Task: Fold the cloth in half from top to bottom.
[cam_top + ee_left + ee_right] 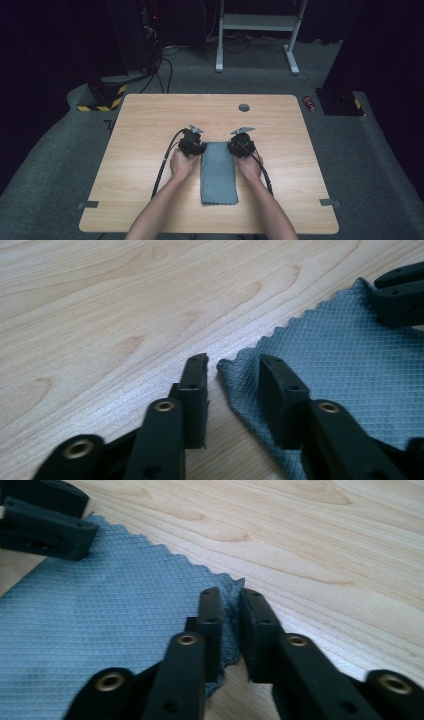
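A grey-blue cloth (218, 172) with a zigzag-cut edge lies folded into a long strip on the wooden table (145, 125). Both grippers are at its far end. My left gripper (192, 145) stands at the far left corner. In the left gripper view its jaws (232, 362) straddle that cloth (350, 355) corner with a clear gap, one jaw on the wood and one on the fabric. My right gripper (241, 145) is at the far right corner. In the right gripper view its jaws (230, 594) are shut on the bunched corner of the cloth (100, 615).
A round grommet hole (244, 107) sits near the table's far edge. Two bits of grey tape (90, 204) (330, 202) mark the near corners. On the carpet beyond lie cables, a white desk frame (260, 22) and a small red item (310, 103).
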### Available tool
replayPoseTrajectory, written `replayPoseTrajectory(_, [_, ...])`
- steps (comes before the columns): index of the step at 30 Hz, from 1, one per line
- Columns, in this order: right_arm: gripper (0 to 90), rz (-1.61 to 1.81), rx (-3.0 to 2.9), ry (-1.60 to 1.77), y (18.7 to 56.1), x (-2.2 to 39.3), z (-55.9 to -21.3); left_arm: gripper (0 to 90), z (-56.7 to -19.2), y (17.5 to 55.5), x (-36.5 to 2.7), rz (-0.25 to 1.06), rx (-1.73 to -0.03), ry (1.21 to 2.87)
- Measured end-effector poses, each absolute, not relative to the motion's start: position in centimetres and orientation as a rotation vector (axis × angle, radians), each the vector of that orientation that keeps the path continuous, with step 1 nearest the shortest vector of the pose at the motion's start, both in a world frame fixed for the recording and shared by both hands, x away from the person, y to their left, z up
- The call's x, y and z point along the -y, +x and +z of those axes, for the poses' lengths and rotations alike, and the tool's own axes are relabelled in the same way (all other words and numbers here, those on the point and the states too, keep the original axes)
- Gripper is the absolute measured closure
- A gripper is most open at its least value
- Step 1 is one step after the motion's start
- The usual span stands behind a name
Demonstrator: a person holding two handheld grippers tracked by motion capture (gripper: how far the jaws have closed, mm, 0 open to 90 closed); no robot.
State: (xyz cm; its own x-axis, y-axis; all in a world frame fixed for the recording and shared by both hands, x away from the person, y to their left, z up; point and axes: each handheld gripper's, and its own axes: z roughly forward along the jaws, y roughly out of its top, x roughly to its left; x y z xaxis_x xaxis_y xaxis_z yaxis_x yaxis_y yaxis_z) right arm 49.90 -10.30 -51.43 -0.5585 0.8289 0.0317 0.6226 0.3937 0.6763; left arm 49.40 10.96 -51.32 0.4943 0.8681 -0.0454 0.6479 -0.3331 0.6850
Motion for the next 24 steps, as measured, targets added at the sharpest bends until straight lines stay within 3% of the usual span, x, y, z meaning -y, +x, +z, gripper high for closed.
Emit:
replayPoseTrajectory(7, [87.9, 0.911, -2.385, 1.271, 50.3, 10.2, -51.1, 87.3, -51.3, 49.6, -11.2, 0.337, -1.238, 2.068])
replayPoseTrajectory(24, [88.8, 1.013, -2.328, 1.210, 49.3, 10.7, -48.3, 88.9, -48.7, 49.5, -12.4, 0.311, -1.167, 2.020])
